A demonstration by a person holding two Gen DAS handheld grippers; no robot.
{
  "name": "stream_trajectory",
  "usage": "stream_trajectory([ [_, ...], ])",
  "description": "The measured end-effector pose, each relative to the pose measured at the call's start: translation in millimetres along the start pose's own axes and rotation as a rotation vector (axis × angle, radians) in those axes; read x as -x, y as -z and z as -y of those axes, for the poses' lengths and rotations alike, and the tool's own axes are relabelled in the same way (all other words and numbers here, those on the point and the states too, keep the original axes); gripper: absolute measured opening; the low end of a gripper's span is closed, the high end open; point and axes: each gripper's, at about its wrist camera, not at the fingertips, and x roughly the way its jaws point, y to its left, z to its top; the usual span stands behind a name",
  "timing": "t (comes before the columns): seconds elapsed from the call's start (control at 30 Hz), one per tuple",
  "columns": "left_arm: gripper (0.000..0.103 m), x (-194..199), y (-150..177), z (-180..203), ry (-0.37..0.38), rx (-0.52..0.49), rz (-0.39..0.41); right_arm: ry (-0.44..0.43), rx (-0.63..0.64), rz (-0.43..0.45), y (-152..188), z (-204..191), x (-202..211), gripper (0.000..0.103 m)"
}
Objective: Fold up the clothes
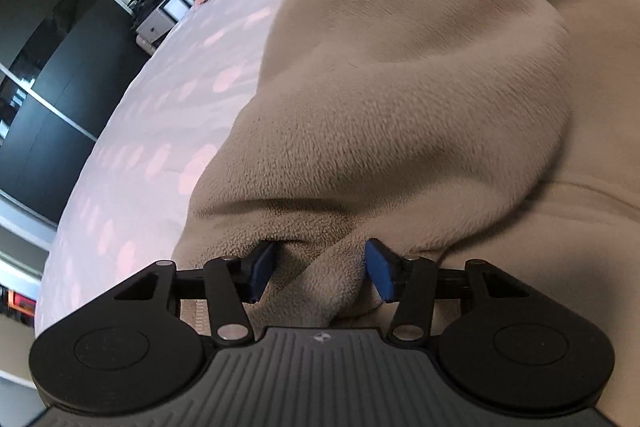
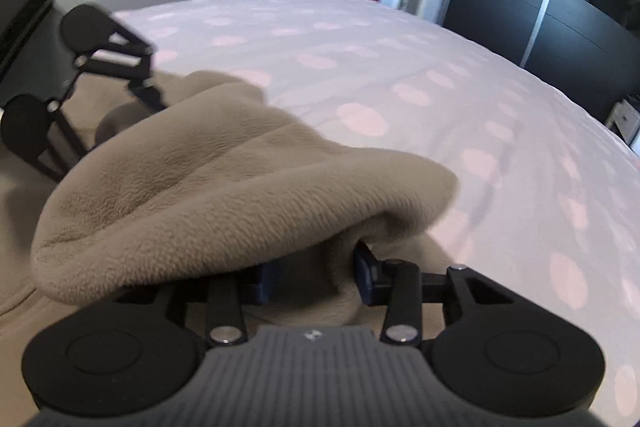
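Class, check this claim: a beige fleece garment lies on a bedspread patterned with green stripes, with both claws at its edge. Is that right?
Not quite. The bedspread is pale with pink spots, not green stripes, as the right wrist view shows. The rest holds: the beige fleece garment lies on it, with the left claw and right claw at its edge.

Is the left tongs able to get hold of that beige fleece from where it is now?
Probably yes. The left tongs already has a ridge of the beige fleece bunched between its blue pads, and nothing blocks it.
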Motion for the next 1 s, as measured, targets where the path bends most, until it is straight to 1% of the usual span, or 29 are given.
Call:
stream_trajectory([
  [0.03,0.039,0.0,-0.8,-3.4,0.007,0.037,0.005,-0.006,-0.006,-0.013,-1.9,-3.0,-7.4,0.025],
  [0.07,0.028,0.1,-1.5,-6.7,0.014,0.074,0.010,-0.008,-0.022,-0.022,-3.2,-4.1,-12.3,0.016],
  [0.1,0.023,1.8,-1.9,-9.8,0.013,0.108,0.015,-0.006,-0.046,-0.027,-4.0,-3.3,-15.0,0.016],
  [0.13,0.015,6.2,-1.9,-14.9,0.015,0.140,0.024,0.000,-0.059,-0.024,-4.4,-2.4,-14.1,0.014],
  [0.17,0.012,10.6,-1.9,-20.1,0.018,0.172,0.033,0.009,-0.059,-0.016,-4.6,-1.5,-9.6,0.013],
  [0.23,0.010,25.7,1.2,-38.5,0.033,0.277,0.070,0.030,-0.066,0.005,-4.8,3.0,0.9,0.012],
  [0.3,0.009,43.1,7.0,-61.6,0.029,0.403,0.119,0.061,-0.094,0.033,-4.4,14.7,16.3,0.012],
  [0.37,0.008,57.3,15.9,-84.0,0.000,0.532,0.170,0.104,-0.129,0.056,-3.5,28.8,26.3,0.011],
  [0.47,0.008,71.6,23.2,-110.5,-0.064,0.681,0.225,0.174,-0.185,0.089,-1.7,51.2,38.7,0.010],
  [0.53,0.008,73.7,26.6,-126.9,-0.086,0.773,0.237,0.198,-0.214,0.107,-2.3,58.9,41.5,0.010],
  [0.57,0.008,72.1,29.3,-132.2,-0.094,0.813,0.225,0.204,-0.213,0.100,-2.3,59.2,40.4,0.007],
  [0.6,0.008,71.3,33.5,-133.7,-0.086,0.846,0.210,0.211,-0.205,0.086,-1.2,58.9,39.2,0.007],
  [0.7,0.008,56.9,35.3,-129.8,-0.051,0.842,0.154,0.211,-0.193,0.048,6.7,54.1,37.6,0.007],
  [0.77,0.012,50.2,34.5,-123.8,-0.028,0.809,0.156,0.231,-0.165,0.014,12.2,49.5,35.7,0.008],
  [0.8,0.013,49.0,32.1,-119.5,-0.033,0.780,0.164,0.232,-0.155,0.003,14.1,47.1,33.8,0.008],
  [0.83,0.015,50.0,29.5,-115.3,-0.047,0.728,0.154,0.224,-0.148,0.004,16.3,45.6,33.2,0.009],
  [0.87,0.020,51.0,27.0,-111.0,-0.061,0.676,0.143,0.222,-0.137,0.011,18.3,44.4,34.5,0.012],
  [0.9,0.024,52.9,28.7,-104.1,-0.075,0.636,0.135,0.225,-0.122,0.017,19.3,42.8,35.7,0.016],
  [0.93,0.031,54.9,30.3,-97.3,-0.089,0.596,0.128,0.227,-0.106,0.023,19.5,41.7,35.9,0.024],
  [0.97,0.040,58.7,30.9,-92.8,-0.096,0.575,0.132,0.232,-0.085,0.029,19.5,39.8,37.5,0.037],
  [1.0,0.043,62.4,31.4,-88.2,-0.103,0.553,0.136,0.239,-0.057,0.037,20.2,35.7,41.0,0.041],
])
